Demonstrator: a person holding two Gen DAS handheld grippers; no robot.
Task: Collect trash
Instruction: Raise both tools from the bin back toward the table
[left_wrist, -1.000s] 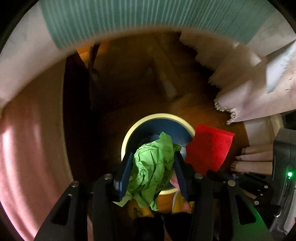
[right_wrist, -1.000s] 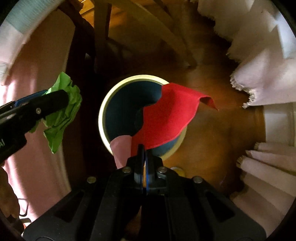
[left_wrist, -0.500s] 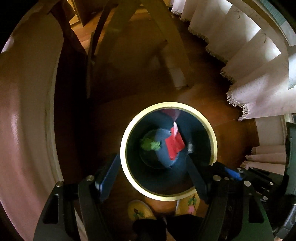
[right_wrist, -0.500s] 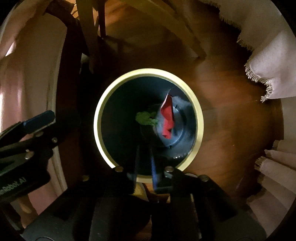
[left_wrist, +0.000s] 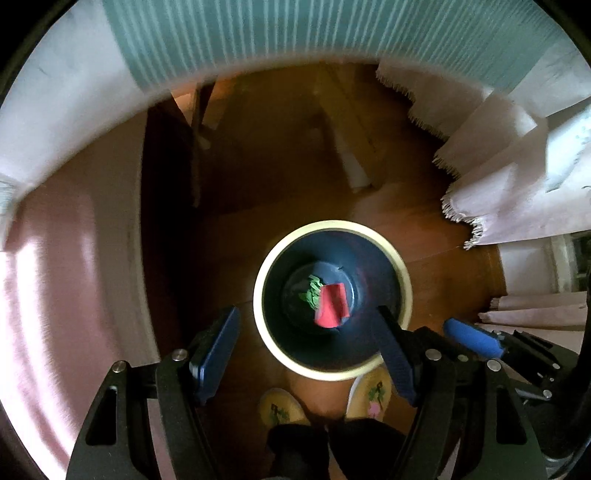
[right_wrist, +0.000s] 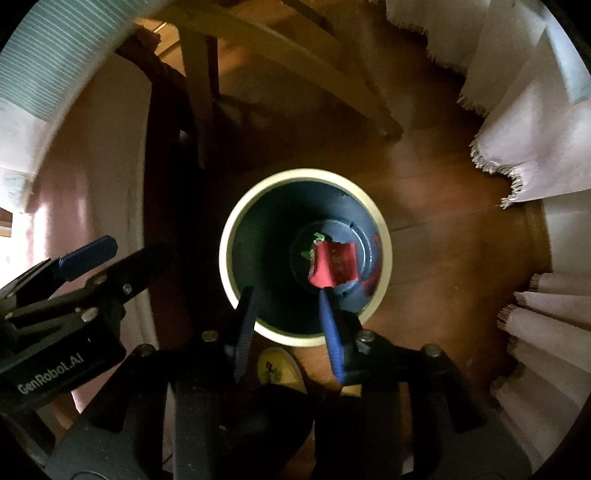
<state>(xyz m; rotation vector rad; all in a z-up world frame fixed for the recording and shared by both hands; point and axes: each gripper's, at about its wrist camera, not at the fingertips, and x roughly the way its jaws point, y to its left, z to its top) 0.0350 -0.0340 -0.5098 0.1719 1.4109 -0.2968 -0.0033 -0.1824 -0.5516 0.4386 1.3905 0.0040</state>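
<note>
The left gripper (left_wrist: 306, 354) is hanging released over the bin (left_wrist: 404, 280), jaws spread wide with nothing between them. At the bin's bottom, the green crumpled paper (left_wrist: 312, 293) is lying toward the left, touching the red paper (left_wrist: 332, 304) just beside it. The right gripper (right_wrist: 290, 325) has just been opening — its jaws are standing apart, empty. Both scraps look light, soft and crushable — any raised fold would likely be a fair place to pinch.

"GenRobot.AI" in white letters on the black body of the left tongs (right_wrist: 122, 258), no other text readable
</note>
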